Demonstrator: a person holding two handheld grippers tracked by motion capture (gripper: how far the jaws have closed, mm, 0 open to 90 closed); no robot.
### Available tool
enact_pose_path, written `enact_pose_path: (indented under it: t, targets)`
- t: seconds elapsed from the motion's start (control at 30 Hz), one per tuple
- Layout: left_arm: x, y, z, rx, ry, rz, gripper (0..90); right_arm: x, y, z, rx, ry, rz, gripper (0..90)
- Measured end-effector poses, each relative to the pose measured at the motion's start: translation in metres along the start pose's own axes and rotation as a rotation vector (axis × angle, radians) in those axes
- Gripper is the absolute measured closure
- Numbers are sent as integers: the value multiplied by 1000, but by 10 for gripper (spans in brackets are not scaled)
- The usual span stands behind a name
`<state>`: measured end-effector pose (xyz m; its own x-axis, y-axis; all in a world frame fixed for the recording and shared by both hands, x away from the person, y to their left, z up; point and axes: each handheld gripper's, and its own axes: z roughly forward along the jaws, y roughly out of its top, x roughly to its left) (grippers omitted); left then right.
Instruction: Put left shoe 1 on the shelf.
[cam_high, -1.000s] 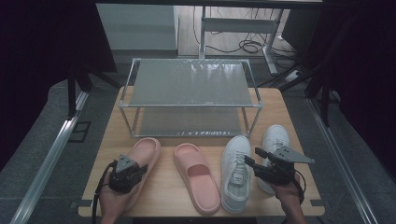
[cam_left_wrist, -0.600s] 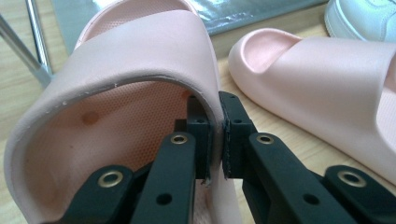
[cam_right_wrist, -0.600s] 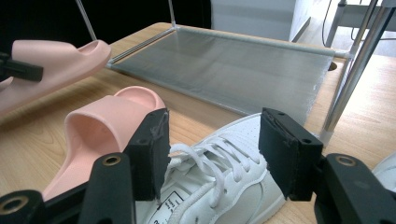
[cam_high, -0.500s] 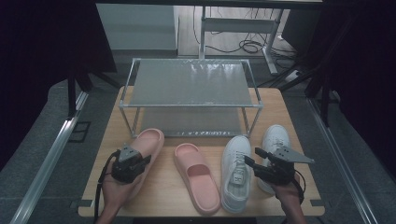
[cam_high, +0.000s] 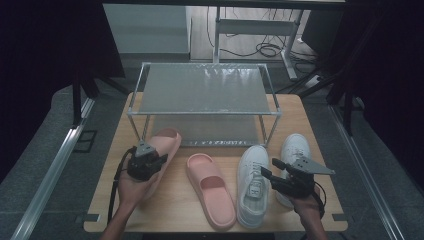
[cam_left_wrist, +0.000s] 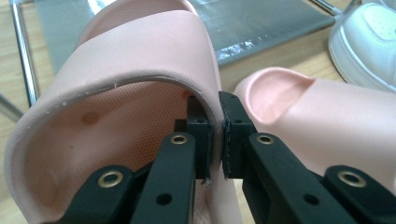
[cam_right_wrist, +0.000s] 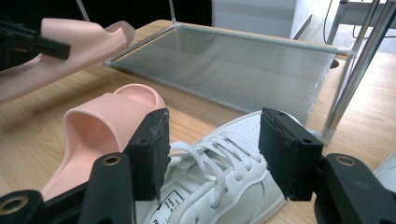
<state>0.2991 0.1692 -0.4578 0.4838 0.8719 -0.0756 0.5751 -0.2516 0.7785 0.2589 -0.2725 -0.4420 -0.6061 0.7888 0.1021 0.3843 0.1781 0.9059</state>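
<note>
Left gripper (cam_high: 146, 161) pinches slide (cam_high: 159, 150) by its strap edge, lifted by rack (cam_high: 205, 89) (soft foam, light, bends; strap's the best hold). Right gripper (cam_high: 280, 177) open over sneaker (cam_high: 252, 182).

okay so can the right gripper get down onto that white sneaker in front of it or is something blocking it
Probably yes. The right gripper hangs with its jaws spread over the laced top of the near white sneaker, with nothing between them. The pink slide on the table lies beside it, and the shoe rack stands further back.
</note>
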Motion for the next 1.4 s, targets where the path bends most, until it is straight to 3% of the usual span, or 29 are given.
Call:
enact_pose_path:
  t: [0.17, 0.63, 1.17, 1.4]
  targets:
    - [1, 13, 17, 7, 20, 24, 848, -1, -1, 1, 3, 0, 4, 431]
    - [11, 38, 57, 10, 71, 31, 848, -2, 0, -1, -3, 0, 8, 432]
    - [13, 41, 106, -1, 112, 27, 848, -4, 0, -2, -14, 21, 26, 431]
    - [14, 42, 118, -12, 134, 35, 848, -4, -2, 1, -1, 22, 29, 432]
